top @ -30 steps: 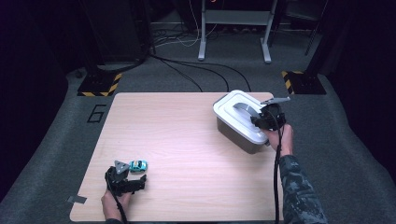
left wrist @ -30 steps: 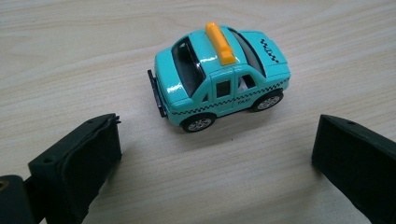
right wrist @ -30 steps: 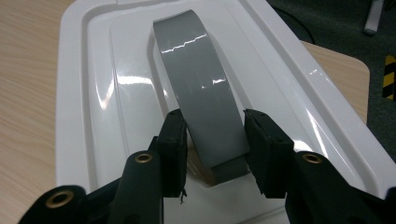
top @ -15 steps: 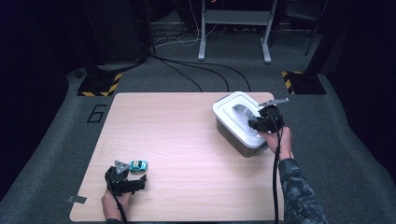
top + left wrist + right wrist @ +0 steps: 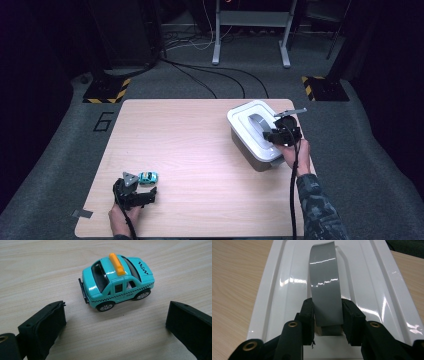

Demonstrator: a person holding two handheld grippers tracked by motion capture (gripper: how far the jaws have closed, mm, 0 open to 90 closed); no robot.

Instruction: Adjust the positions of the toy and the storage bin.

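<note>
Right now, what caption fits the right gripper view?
Right gripper shut on the grey handle of the white lid.

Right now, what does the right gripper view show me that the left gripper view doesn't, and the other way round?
Right gripper view: the right gripper shut on the grey handle of the white lid. Left gripper view: the turquoise toy taxi standing on its wheels ahead of the open left gripper, untouched. Both show black jaws rising from below and the wooden table.
</note>
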